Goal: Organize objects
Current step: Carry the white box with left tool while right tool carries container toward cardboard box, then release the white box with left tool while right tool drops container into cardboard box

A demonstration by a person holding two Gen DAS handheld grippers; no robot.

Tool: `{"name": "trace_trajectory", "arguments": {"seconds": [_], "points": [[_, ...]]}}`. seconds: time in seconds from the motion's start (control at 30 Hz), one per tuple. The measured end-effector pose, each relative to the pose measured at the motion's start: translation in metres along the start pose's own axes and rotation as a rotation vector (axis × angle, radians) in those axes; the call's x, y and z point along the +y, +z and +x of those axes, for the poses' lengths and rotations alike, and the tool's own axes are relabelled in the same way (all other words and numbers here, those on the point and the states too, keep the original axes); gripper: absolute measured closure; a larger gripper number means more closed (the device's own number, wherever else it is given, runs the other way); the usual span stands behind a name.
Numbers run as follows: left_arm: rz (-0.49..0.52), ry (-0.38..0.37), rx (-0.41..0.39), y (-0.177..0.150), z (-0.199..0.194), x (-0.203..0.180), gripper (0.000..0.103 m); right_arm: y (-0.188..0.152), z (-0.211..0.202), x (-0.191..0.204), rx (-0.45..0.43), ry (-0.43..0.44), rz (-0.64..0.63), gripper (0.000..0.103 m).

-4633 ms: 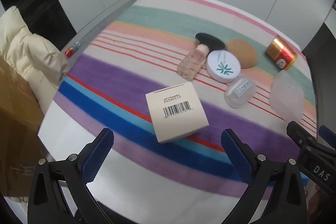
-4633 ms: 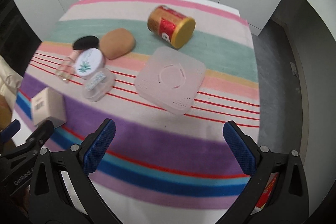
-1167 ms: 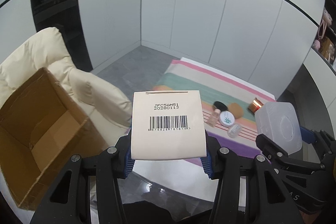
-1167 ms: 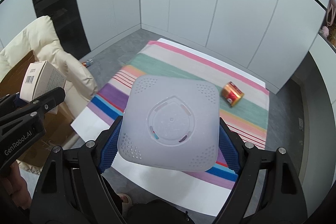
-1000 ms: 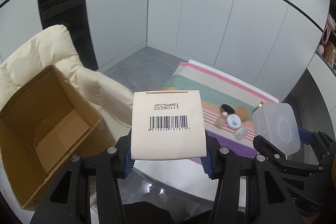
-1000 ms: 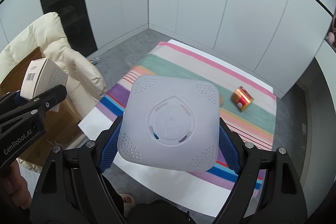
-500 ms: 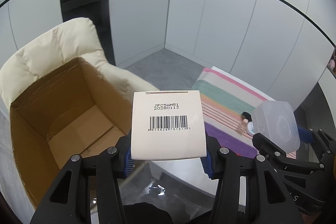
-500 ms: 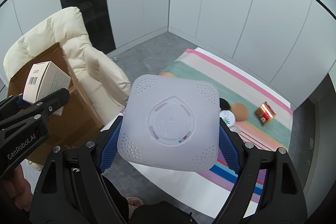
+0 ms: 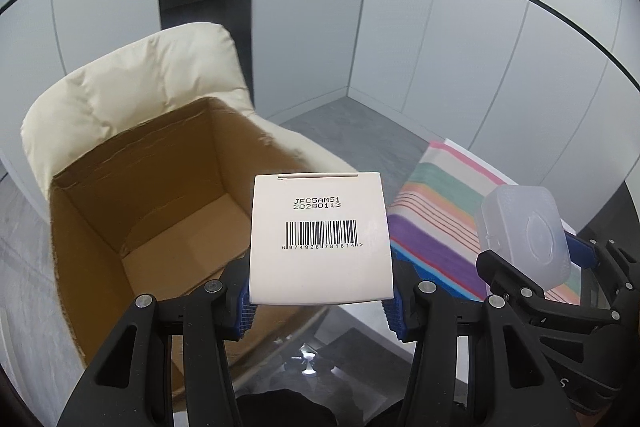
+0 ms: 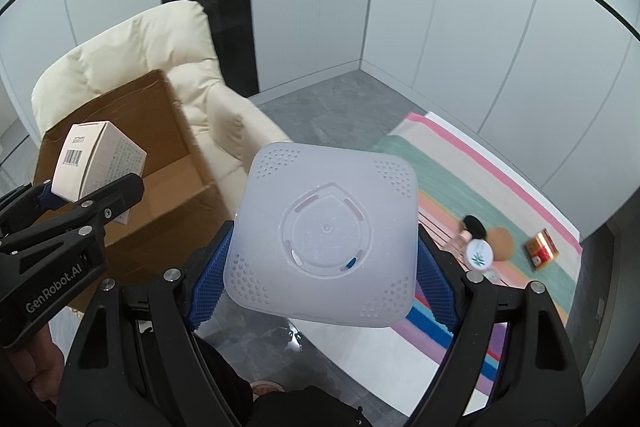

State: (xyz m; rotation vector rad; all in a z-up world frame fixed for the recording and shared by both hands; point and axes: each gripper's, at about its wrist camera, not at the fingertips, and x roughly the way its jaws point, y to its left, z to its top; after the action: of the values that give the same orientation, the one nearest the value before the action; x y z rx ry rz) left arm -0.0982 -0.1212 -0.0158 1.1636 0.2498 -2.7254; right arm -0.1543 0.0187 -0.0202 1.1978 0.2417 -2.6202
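Pinching the barcoded carton (image 9: pixel 320 239) near the open cardboard box (image 9: pixel 160 211) on the cream chair (image 9: pixel 132 79), the left gripper (image 9: pixel 320 303) seems poised to drop it in, while the right gripper (image 10: pixel 320 275) clamps the translucent plastic case (image 10: pixel 324 231), likely bound there too.

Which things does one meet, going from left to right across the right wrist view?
Small white box in the left gripper → cardboard box → translucent square container → round white jar → gold and red can.
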Motion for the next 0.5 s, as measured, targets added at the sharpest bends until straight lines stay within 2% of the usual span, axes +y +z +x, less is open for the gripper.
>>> {"name": "trace_trajectory", "arguments": {"seconds": [0.5], "points": [[-0.09,0.078,0.02,-0.008,0.003,0.064,0.05,0.019,0.015,0.07,0.006,0.089,-0.09,0.018]]}}
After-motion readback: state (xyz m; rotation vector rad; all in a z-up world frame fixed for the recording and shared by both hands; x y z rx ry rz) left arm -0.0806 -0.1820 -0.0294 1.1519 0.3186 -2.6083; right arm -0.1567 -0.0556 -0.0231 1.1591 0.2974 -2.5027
